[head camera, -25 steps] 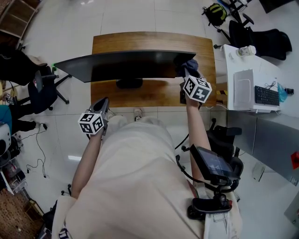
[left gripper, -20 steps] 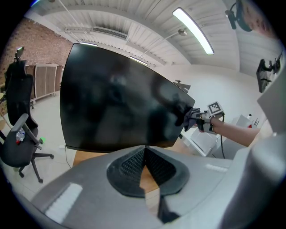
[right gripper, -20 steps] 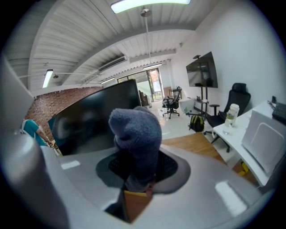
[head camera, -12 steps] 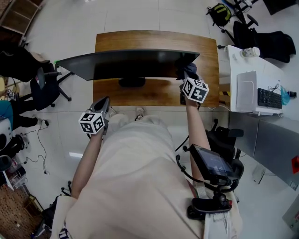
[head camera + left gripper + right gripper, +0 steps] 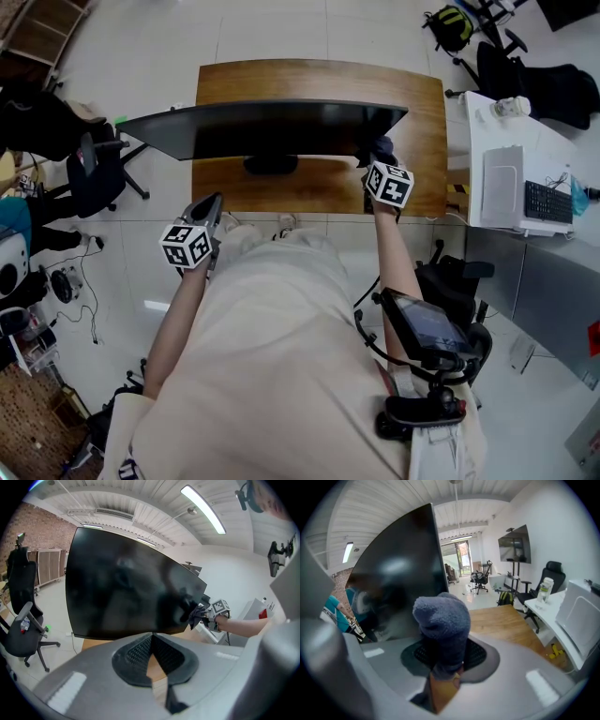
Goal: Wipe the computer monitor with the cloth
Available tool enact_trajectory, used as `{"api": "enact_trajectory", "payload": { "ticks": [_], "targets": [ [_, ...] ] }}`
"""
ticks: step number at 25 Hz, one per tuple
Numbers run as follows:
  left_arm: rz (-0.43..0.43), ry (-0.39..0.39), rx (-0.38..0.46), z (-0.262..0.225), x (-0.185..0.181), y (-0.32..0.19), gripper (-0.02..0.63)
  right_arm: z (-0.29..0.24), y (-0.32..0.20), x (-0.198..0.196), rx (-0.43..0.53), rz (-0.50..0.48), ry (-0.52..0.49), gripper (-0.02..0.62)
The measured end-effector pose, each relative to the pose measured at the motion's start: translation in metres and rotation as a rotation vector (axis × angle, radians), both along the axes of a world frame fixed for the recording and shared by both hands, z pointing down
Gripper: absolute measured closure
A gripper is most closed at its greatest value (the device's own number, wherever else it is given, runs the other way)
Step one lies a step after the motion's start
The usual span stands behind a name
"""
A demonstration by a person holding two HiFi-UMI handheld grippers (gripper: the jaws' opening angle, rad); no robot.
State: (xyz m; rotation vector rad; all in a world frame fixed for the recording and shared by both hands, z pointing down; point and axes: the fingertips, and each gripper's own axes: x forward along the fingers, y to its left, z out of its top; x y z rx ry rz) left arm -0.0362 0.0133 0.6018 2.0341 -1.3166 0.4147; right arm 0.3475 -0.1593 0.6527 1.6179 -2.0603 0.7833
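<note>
Wooden desk [image 5: 319, 80] on pale floor [image 5: 272, 28], dark monitor [image 5: 272, 127] upright, cloth [image 5: 440, 620] at its edge

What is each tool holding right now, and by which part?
The right tool pinches the cloth by its near end; the left tool holds nothing.

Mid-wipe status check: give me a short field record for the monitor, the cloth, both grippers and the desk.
monitor: wide, dark screen, standing on its base
desk: wooden, carries the monitor
cloth: blue-grey, bunched, against the screen near its right end
right gripper: jaws clamped on the cloth, at the monitor's right end
left gripper: jaws together, empty, near the desk's front left corner, off the screen
</note>
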Motion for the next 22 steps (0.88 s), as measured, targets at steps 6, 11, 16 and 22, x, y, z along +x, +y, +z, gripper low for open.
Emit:
{"api": "enact_trajectory", "payload": {
  "ticks": [6,11,16,22],
  "targets": [
    [0.000,-0.010,-0.008,0.001,-0.003,-0.003,0.623,0.032,0.004,0.002,-0.046,-0.018,0.030,0.494],
    [-0.007,-0.015,-0.020,0.003,-0.007,-0.005,0.623,0.061,0.009,0.004,-0.097,-0.035,0.056,0.494],
    [-0.011,-0.020,-0.030,0.003,-0.011,-0.006,0.623,0.092,0.014,0.005,-0.153,-0.053,0.090,0.494],
    [-0.026,-0.026,-0.051,0.006,-0.020,-0.005,0.623,0.124,0.018,0.007,-0.223,-0.054,0.117,0.494]
  ]
}}
